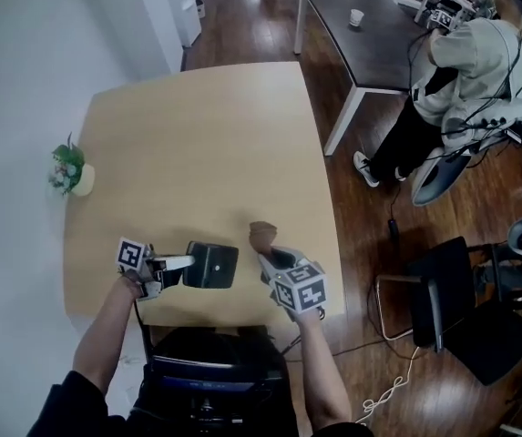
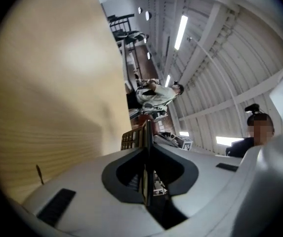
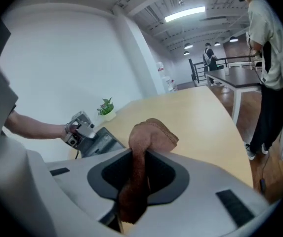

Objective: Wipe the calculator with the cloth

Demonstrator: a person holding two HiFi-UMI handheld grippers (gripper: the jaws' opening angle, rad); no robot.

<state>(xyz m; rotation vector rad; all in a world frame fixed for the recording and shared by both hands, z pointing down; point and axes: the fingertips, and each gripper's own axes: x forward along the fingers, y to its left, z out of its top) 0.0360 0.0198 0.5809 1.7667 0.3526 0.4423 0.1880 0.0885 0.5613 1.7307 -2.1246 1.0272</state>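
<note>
Two grippers are over the near edge of the table [image 1: 206,135]. The left gripper [image 1: 188,263] pinches the calculator [image 1: 213,265] by its thin edge. The right gripper [image 1: 270,255] pinches a bunched brown cloth [image 3: 153,135], just right of the calculator. The head view shows the calculator only as a dark block. The left gripper view shows its keys [image 2: 130,139]. A small potted plant [image 1: 69,169] sits at the table's left edge.

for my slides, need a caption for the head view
Left gripper grips the calculator, right gripper holds the brown cloth beside it at a wooden table.
</note>
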